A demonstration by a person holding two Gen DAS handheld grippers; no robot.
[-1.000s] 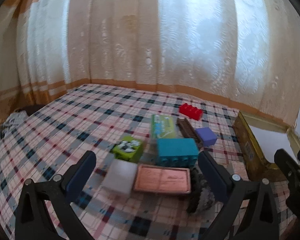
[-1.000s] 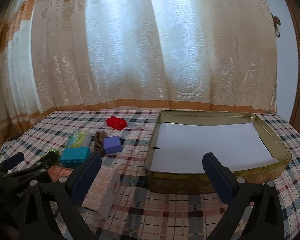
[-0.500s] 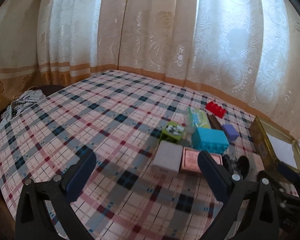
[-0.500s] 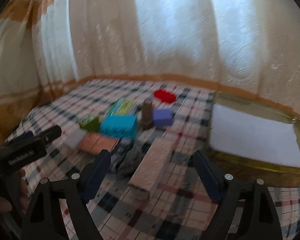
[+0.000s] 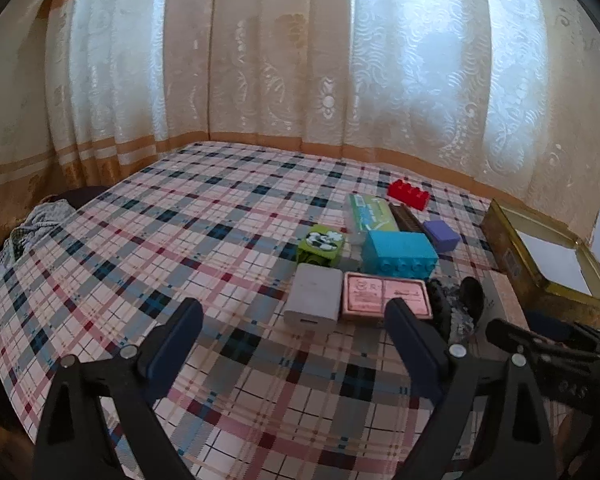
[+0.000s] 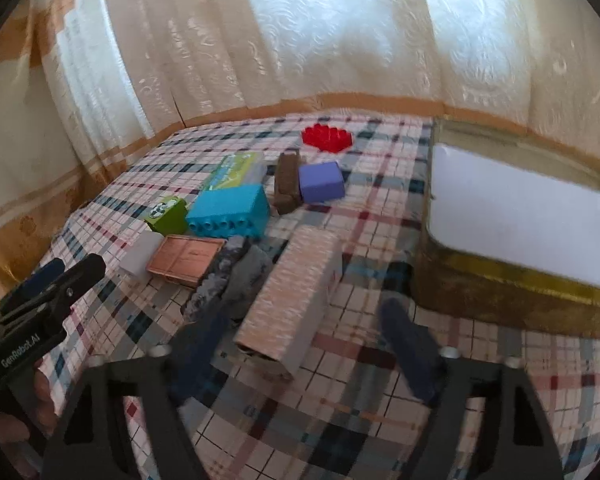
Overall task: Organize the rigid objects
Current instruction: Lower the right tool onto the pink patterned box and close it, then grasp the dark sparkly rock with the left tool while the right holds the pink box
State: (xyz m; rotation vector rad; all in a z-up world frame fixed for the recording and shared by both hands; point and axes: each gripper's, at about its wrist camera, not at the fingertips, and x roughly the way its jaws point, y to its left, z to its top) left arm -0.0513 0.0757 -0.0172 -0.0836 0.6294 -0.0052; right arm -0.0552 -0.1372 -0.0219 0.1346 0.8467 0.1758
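our left tongs [image 5: 292, 330] hang wide open over the plaid-clothed surface [image 5: 160, 240], gripping nothing. our right tongs [image 6: 300, 336] are spread wide too, empty, their blurred tips either side of the long pink patterned box [image 6: 290, 296]. that box lies just left of the gold metal tin with a white floor [image 6: 512, 224]. further left of the tin sit the teal toy brick [image 6: 230, 212], copper-pink flat tin [image 6: 184, 256], white plastic block [image 5: 314, 298], green cube [image 5: 321, 245], purple block [image 6: 321, 182] and red studded brick [image 6: 327, 138].
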